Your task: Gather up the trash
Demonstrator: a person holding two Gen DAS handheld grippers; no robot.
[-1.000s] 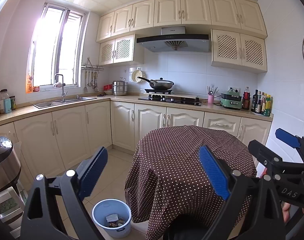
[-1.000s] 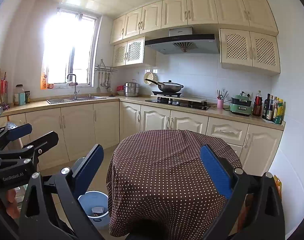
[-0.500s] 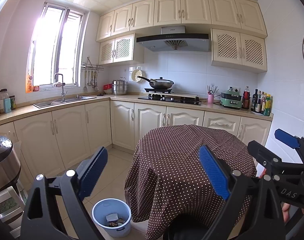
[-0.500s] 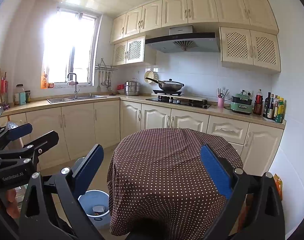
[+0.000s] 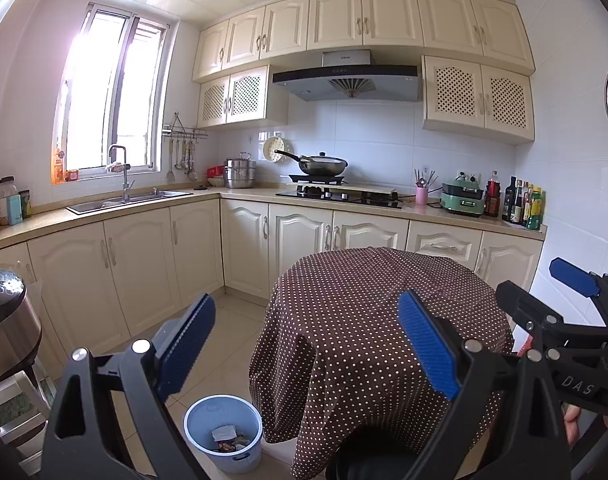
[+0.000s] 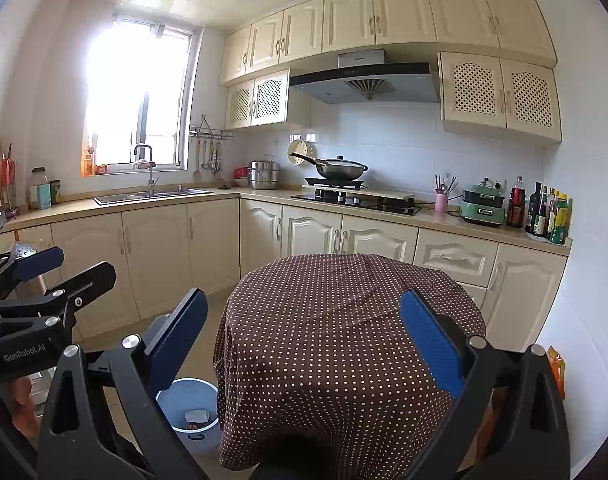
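A round table under a brown polka-dot cloth [image 5: 376,320] [image 6: 324,320] stands straight ahead, and I see no trash on its top. To its left on the floor is a light blue bin [image 5: 191,416] [image 6: 199,430] holding wrappers and paper [image 5: 227,438] [image 6: 195,418]. My left gripper [image 5: 306,344] is open and empty above the near edge of the table and the bin. My right gripper [image 6: 304,342] is also open and empty over the table. Each shows at the side of the other's view: right gripper [image 5: 548,292], left gripper [image 6: 63,268].
Cream base cabinets [image 5: 143,264] run along the left and back walls under a counter with a sink [image 5: 127,200], a hob with a wok [image 5: 324,166] and bottles [image 5: 520,204]. A steel cooker [image 5: 3,320] stands near left. Tiled floor [image 5: 231,320] lies between bin and cabinets.
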